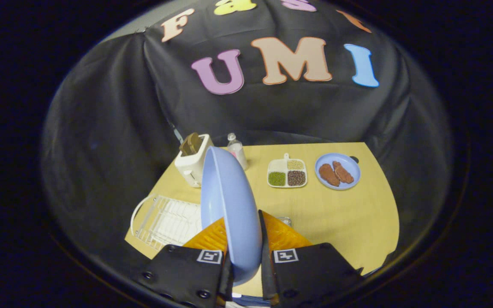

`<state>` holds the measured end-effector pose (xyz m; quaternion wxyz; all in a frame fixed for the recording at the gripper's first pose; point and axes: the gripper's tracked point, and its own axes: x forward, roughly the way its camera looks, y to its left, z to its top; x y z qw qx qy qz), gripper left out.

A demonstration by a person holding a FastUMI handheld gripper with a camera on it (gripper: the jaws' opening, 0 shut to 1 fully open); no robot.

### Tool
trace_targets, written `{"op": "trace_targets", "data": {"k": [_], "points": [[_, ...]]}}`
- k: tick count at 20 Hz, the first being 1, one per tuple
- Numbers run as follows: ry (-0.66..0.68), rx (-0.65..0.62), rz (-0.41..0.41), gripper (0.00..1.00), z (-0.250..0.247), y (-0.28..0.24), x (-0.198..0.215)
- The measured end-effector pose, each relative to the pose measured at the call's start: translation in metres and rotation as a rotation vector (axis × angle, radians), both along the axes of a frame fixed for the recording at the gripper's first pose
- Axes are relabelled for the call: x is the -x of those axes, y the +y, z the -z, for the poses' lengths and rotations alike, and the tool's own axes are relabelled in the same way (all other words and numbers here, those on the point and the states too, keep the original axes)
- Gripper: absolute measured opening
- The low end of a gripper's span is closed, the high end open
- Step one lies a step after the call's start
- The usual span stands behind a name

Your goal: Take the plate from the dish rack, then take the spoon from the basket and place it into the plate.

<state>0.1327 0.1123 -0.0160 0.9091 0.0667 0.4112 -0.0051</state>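
A light blue plate (229, 214) stands on edge between my fingers, held up above the table. My gripper (246, 273) is shut on the plate's lower rim, one finger on each face. Below and to the left lies the white wire dish rack (165, 220), with nothing standing in it. An orange basket (287, 237) sits just behind the plate, partly hidden by it and by my fingers. The spoon is hidden from me.
On the wooden table (349, 214) beyond the plate stand a white toaster (191, 164) with bread in it, a small bottle (236, 150), a white divided dish (287, 173) of beans and a second blue plate (337, 171) with brown food.
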Motion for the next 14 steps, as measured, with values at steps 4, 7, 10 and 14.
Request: {"op": "trace_targets", "data": {"k": [4,7,10,14], "points": [[-0.033,-0.043,0.155,0.28,-0.001,-0.098,0.026],[-0.024,-0.107,0.250,0.28,0.018,-0.154,0.053],[0.009,-0.151,0.317,0.28,0.052,-0.201,0.077],[0.096,-0.194,0.358,0.28,0.119,-0.233,0.107]]}}
